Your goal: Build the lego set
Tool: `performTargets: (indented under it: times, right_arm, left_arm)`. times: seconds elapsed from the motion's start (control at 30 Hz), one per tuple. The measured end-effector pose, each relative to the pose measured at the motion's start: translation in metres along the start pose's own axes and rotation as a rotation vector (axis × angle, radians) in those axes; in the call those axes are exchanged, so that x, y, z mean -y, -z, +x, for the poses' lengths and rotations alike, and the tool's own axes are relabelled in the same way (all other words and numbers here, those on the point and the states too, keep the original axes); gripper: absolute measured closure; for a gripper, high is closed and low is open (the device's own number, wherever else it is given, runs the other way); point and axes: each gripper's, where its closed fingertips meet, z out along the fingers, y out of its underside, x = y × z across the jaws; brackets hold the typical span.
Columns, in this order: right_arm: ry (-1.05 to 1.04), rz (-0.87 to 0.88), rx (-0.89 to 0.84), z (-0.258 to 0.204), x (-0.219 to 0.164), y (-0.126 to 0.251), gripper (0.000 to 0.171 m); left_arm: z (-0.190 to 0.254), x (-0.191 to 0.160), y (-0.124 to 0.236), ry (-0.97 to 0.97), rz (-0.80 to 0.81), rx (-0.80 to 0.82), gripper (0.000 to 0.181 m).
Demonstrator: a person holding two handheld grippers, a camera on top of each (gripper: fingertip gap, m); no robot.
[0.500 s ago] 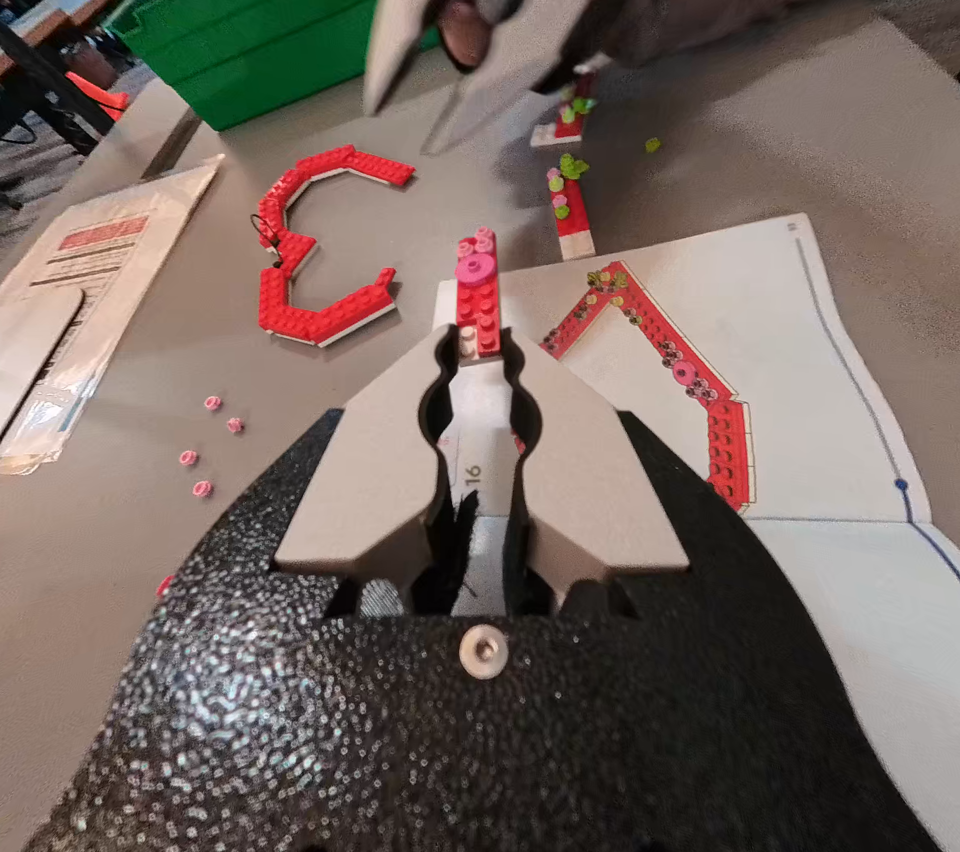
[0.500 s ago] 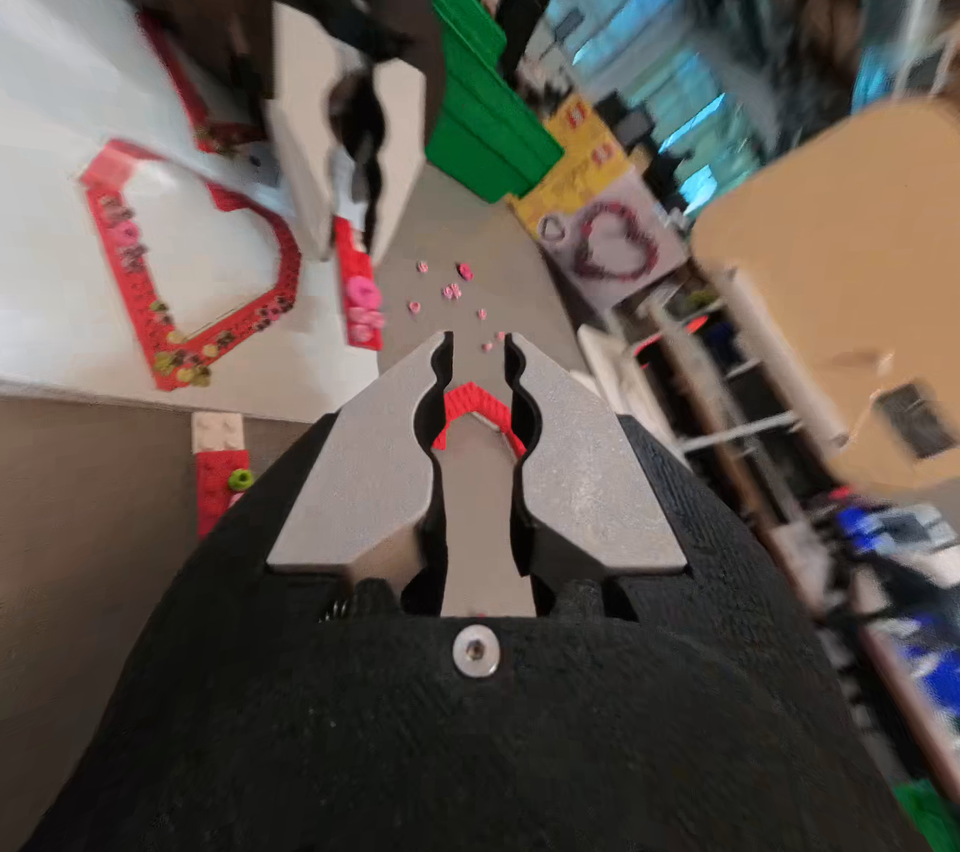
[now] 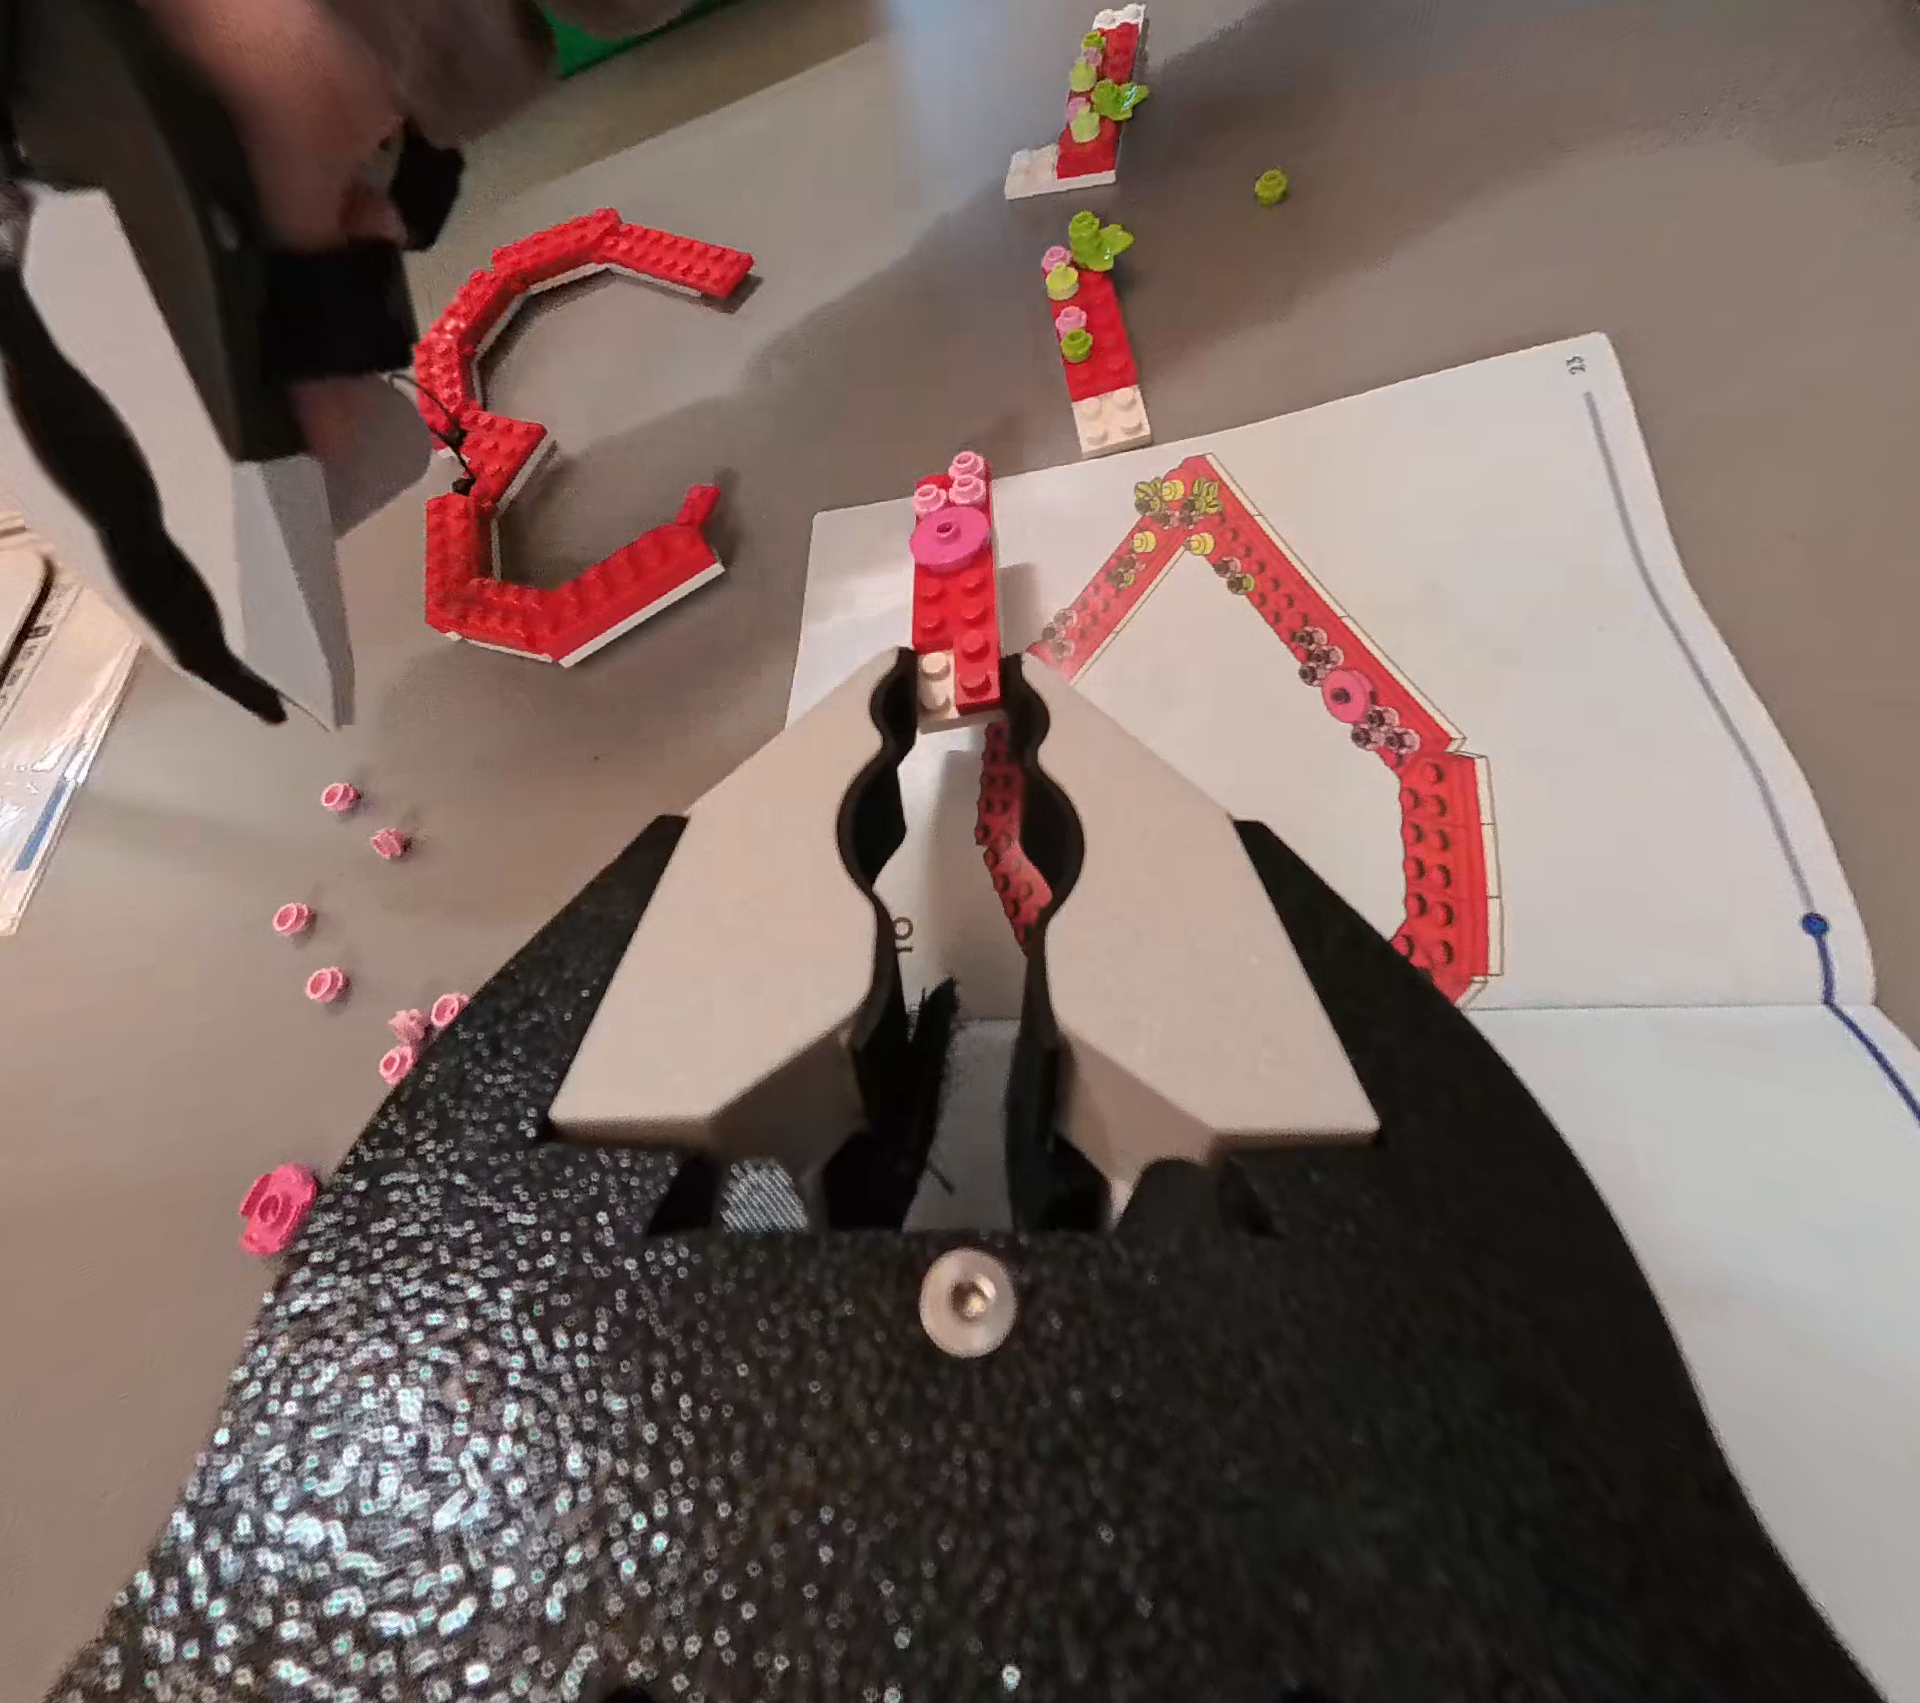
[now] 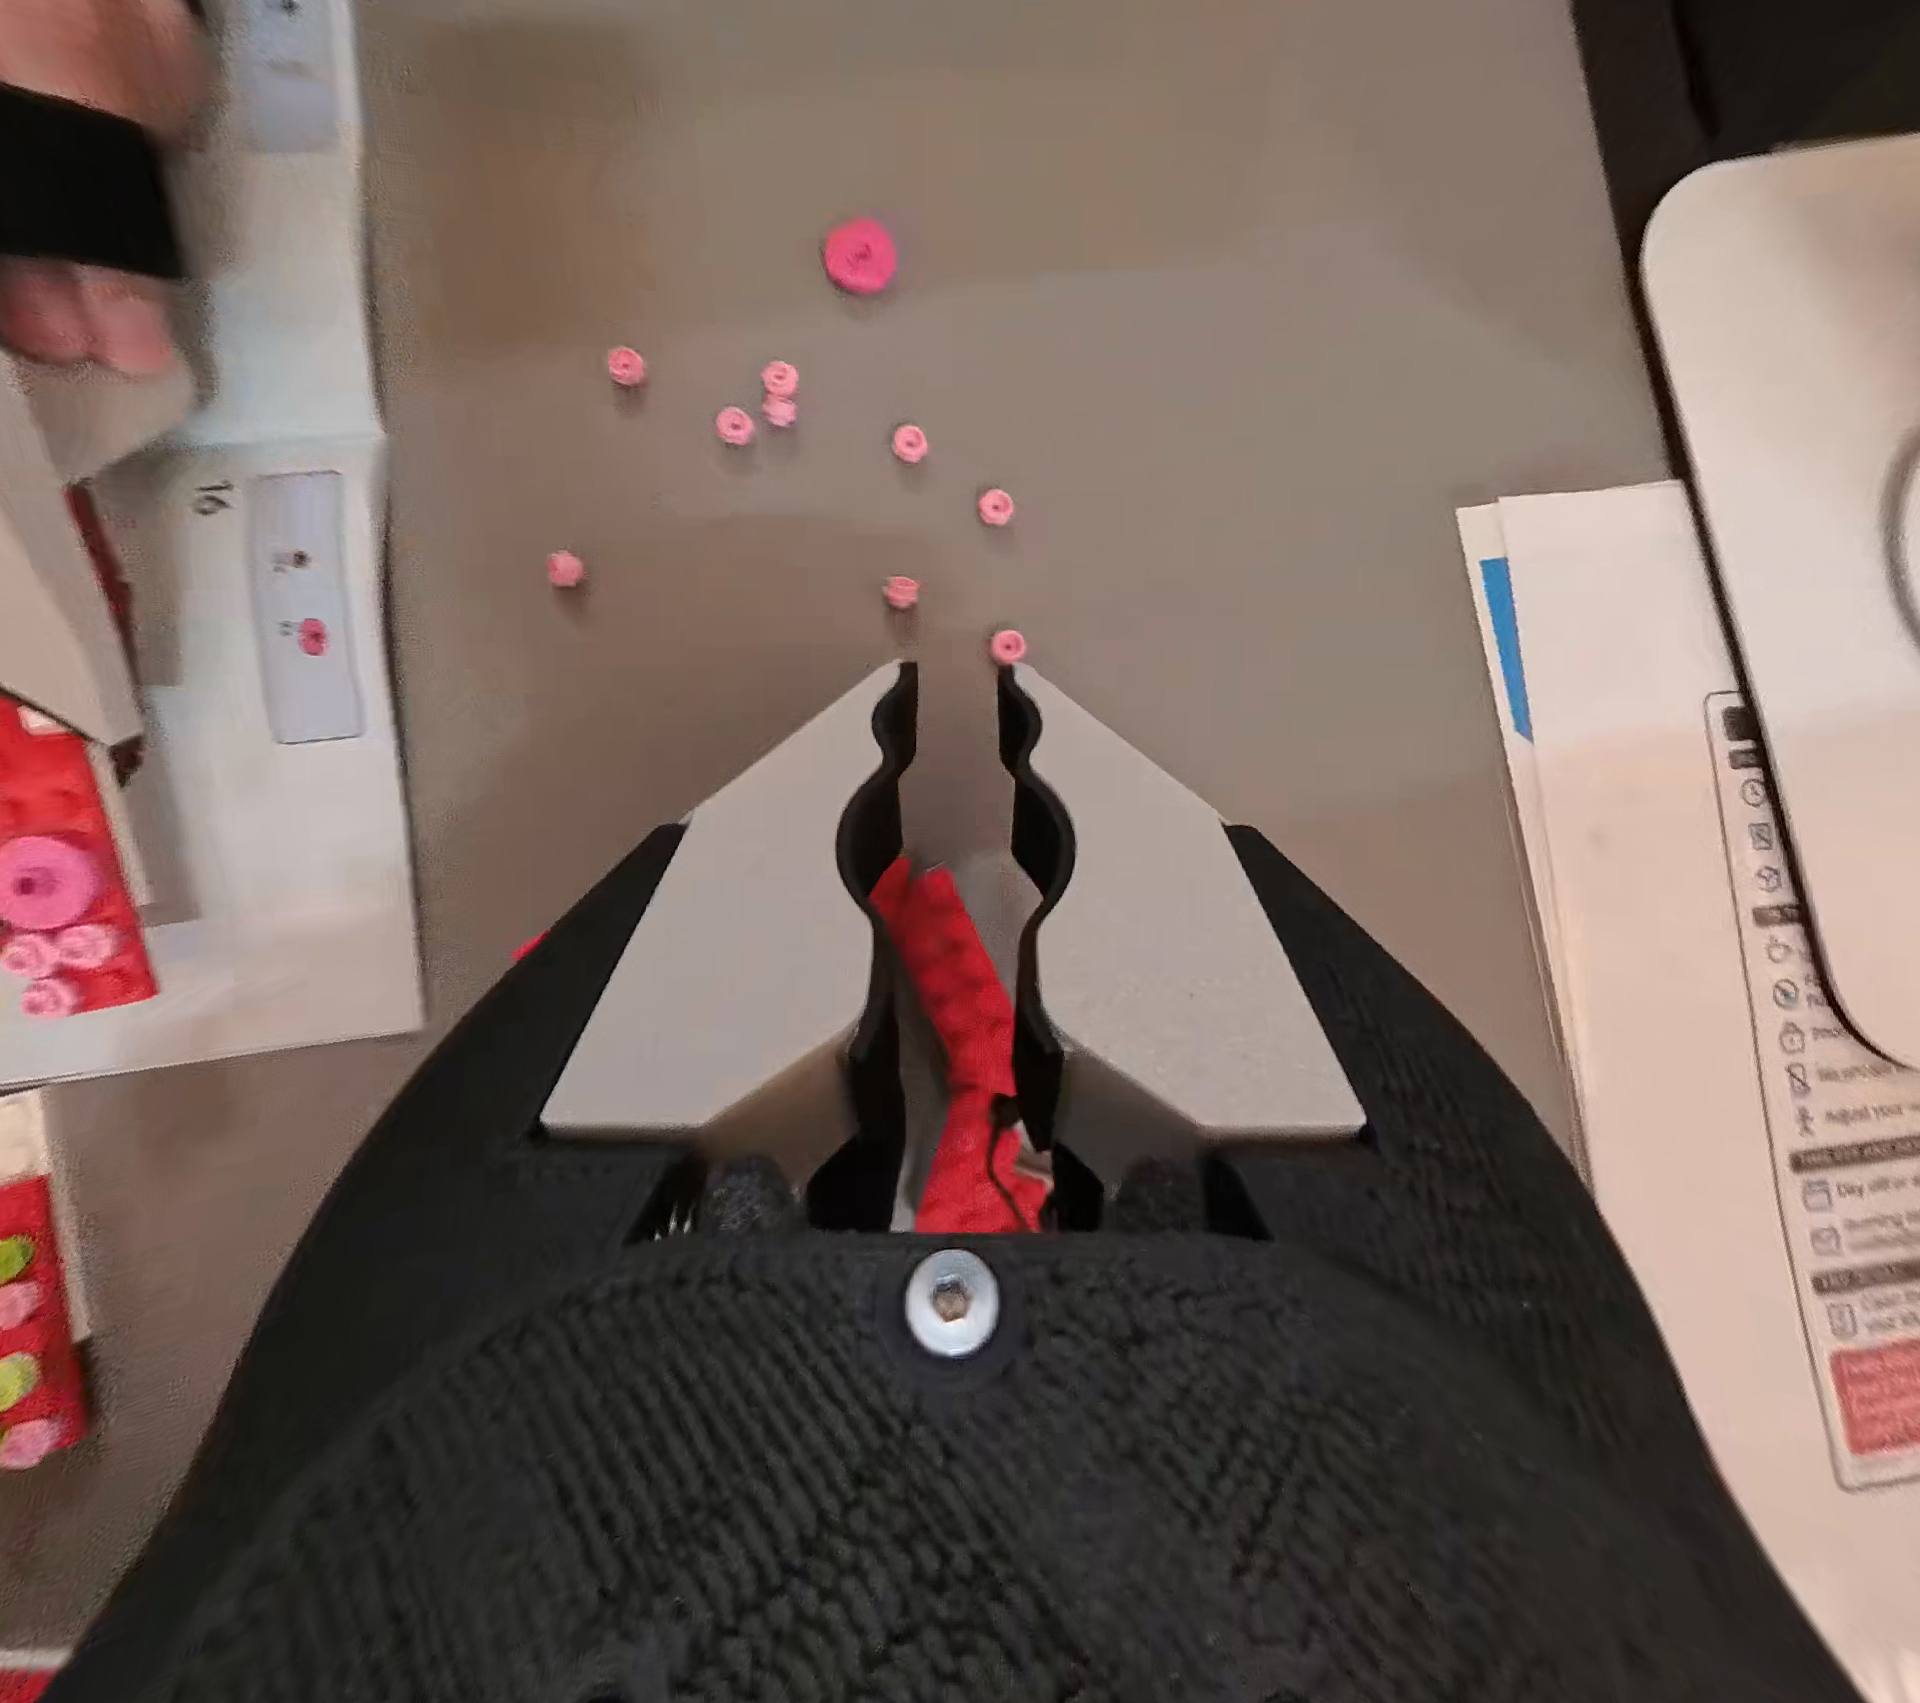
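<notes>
surface: grey-brown table (image 3: 1455,126), green bin partly visible at the far edge behind a sleeve; open instruction booklet (image 3: 1455,510) lies under and right of the left tool.
left gripper (image 3: 958,689): tongs pressed on the near white-and-red end of a red strip (image 3: 961,604); strip's long axis runs straight away from the tips, big magenta round piece (image 3: 948,538) and three pale pink studs at its far end.
right gripper (image 4: 956,666): tongs slightly spread, nothing between the tips; tips point down at the table. In the left wrist view it hangs far left, over the table beside the red arc.
target (judged): loose pink studs, probably next to go on the strip.
pink studs (image 4: 909,444): scattered just ahead of the right tips; nearest one (image 4: 1006,645) sits right at the tip of one finger, another (image 4: 900,590) just ahead of the gap. Larger pink flower (image 4: 860,256) farther out.
nearer arm: right, clearly; left is busy holding the strip.
red arc (image 3: 540,500): half-heart frame, lies between the two grippers, open side toward the booklet; shows behind the right jaws in the right wrist view.
other strips (image 3: 1091,334): two decorated ones with lime and pink bits, well beyond the booklet, apart from the action.
room: bare table around the studs; white papers (image 4: 1621,822) right, booklet page left, neither crowding the tips.
risk (judged): studs tiny and round, could skid or flip when pinched.
</notes>
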Motion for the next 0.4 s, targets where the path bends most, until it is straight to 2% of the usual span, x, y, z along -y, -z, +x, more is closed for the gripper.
performTargets:
  times: [0.03,0.17,0.3,0.4]
  right_arm:
    - [0.001,-0.015,0.008,0.004,-0.002,-0.004,0.157]
    - [0.0,-0.034,0.048,0.01,-0.004,-0.016,0.156]
    - [0.026,-0.019,0.174,-0.011,0.004,-0.018,0.158]
    - [0.022,-0.065,0.182,-0.014,0.001,-0.023,0.159]
  left_arm:
    - [0.0,0.0,0.0,0.0,-0.002,0.001,0.167]
    - [0.0,0.0,-0.001,0.0,-0.004,0.002,0.167]
    - [0.0,-0.001,-0.001,-0.002,-0.008,0.003,0.167]
    - [0.0,-0.001,-0.001,-0.002,-0.009,0.003,0.167]
